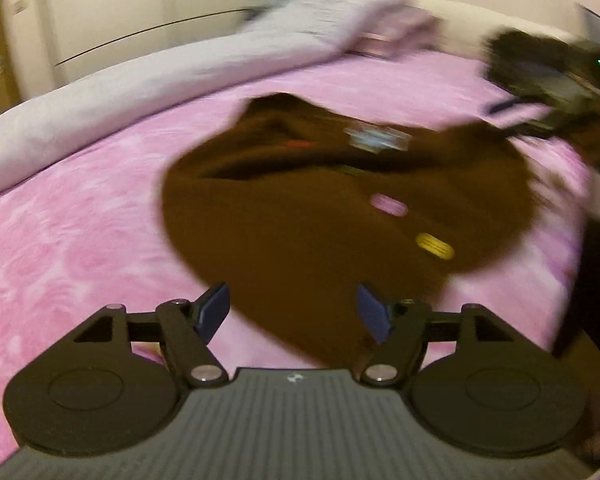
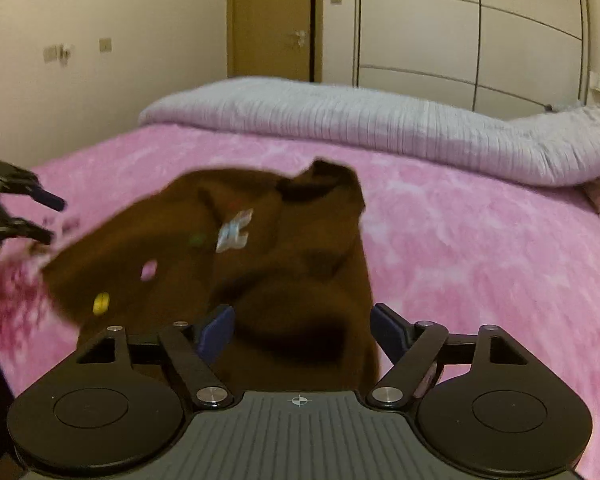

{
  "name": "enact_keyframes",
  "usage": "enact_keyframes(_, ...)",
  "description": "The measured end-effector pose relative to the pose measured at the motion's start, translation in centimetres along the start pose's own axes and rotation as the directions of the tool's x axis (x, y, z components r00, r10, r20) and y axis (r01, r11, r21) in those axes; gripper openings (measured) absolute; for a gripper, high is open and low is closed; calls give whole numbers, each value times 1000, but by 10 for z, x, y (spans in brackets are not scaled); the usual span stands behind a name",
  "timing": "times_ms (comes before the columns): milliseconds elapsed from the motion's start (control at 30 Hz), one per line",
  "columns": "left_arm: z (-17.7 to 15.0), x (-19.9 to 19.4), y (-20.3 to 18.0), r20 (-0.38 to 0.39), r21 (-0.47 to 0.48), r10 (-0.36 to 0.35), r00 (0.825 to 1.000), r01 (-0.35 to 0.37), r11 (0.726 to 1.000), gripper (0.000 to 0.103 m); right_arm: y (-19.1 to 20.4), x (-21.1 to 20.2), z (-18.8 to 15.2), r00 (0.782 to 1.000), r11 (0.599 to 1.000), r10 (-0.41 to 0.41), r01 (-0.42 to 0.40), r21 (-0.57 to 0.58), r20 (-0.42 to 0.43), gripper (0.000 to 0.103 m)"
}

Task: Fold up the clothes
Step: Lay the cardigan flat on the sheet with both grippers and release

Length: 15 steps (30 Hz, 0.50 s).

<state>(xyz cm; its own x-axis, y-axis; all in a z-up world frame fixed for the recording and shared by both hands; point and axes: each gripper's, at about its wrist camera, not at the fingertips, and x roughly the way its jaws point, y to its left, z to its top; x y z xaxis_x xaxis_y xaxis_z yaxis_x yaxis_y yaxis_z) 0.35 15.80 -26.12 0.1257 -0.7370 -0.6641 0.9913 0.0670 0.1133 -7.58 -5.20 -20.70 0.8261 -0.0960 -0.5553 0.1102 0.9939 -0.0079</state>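
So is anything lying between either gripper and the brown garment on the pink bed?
Nothing visible does. The brown garment lies crumpled on the pink bedspread, directly ahead of the open left gripper and open right gripper. The grey duvet lies bunched along the bed's far side, clear of the garment.

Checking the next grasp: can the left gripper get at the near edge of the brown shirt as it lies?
Probably yes. The left gripper is open with nothing between its pads, and the brown shirt lies on the pink blanket right ahead of it. The right gripper is off to the side. Blur hides the exact edge.
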Motion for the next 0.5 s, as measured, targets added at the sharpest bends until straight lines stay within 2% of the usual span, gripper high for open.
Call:
enact_keyframes(100, -11, 17, -31, -65, 127, 36, 997, -28, 992, 66, 3, 13, -17, 996, 997, -64, 66, 34, -62, 78)
enact_keyframes(167, -13, 31, -45, -92, 210, 91, 992, -70, 975, 66, -3, 13, -23, 991, 985, -93, 106, 134, -98, 78)
enact_keyframes(233, -9, 39, -47, -66, 217, 126, 990, -109, 970, 66, -9, 3, -27, 993, 964, -66, 88, 250, -95, 78)
enact_keyframes(300, -4, 48, -40, -63, 175, 148, 987, -135, 975, 65, -10, -9, -33, 995, 953, -27, 54, 298, -93, 78)
enact_keyframes(333, -2, 53, -37, -63, 155, 150, 987, -139, 978, 59, -9, -12, -37, 995, 947, -5, 36, 319, -98, 78)
enact_keyframes(433, 5, 61, -33, -66, 146, 140, 988, -129, 981, 8, -16, -2, -50, 990, 895, 85, -26, 445, -112, 78)
enact_keyframes(467, 9, 60, -34, -61, 164, 163, 985, -151, 975, 8, -17, -2, -51, 992, 886, 92, -41, 463, -89, 78)
enact_keyframes(500, 13, 57, -34, -53, 176, 179, 982, -167, 970, 7, -18, -2, -53, 993, 875, 101, -56, 481, -66, 54)
